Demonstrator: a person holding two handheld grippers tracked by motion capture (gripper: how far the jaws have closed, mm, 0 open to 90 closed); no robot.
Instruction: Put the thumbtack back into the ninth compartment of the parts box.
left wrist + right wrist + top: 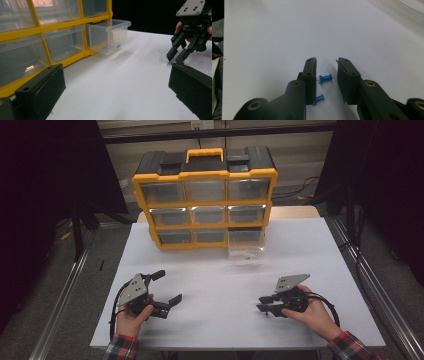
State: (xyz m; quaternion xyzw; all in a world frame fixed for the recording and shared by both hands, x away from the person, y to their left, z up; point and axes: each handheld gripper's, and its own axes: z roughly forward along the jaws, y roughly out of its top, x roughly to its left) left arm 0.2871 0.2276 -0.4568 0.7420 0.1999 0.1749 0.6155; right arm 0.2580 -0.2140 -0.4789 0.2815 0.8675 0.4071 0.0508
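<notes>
I note a yellow-and-black drawer cabinet standing at the far side of the white bench, its clear drawers shut except the bottom right drawer, pulled out with a small blue item inside.

**Dim room, bright white bench top**

The high view is dark at both sides; the white bench alone catches light from above. Soft shadows lie under the yellow plastic drawer cabinet, whose clear drawer fronts carry pale glare. In the left gripper view streaky blur crosses the bench and the near black jaws are out of focus. The right gripper view is evenly lit, its far corner smeared.
</notes>
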